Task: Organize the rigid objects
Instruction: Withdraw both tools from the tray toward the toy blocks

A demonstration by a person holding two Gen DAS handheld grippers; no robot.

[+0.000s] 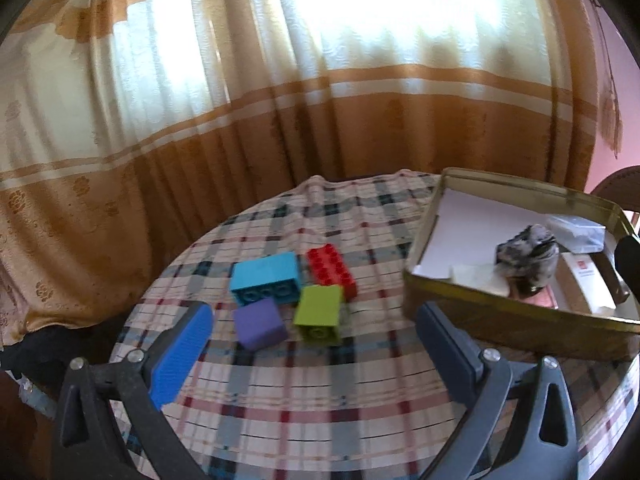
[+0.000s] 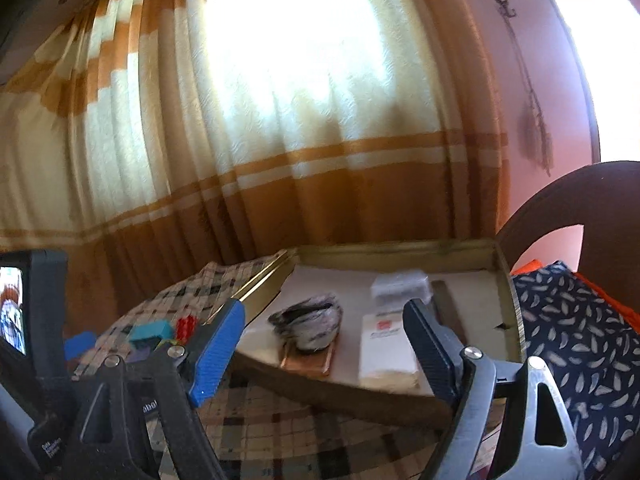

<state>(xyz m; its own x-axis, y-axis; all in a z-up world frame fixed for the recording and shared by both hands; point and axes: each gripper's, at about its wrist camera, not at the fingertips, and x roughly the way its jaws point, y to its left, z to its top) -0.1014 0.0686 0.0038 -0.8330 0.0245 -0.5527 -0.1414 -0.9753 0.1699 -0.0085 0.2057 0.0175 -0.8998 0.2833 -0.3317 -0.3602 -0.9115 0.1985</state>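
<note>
1. The left gripper [image 1: 316,344] is held spread wide with nothing between its jaws, low over the plaid tablecloth [image 1: 320,408]. No block is touched yet.
2. Just beyond it, four blocks are clustered: purple block [image 1: 259,323] and green block [image 1: 320,314] nearer, blue block [image 1: 266,278] and red block [image 1: 331,270] farther. They are packed so closely that a neighbour is likely to be pushed or tipped if the jaws are closed on one.
3. The right gripper [image 2: 328,348] is also spread and empty, near the gold tin [image 1: 500,320]. Its near wall could be struck and the tin shoved.
4. Inside the tin, a crumpled bundle [image 1: 528,254] and white papers [image 1: 480,220] are seen; a dropped block could land askew on them.
</note>
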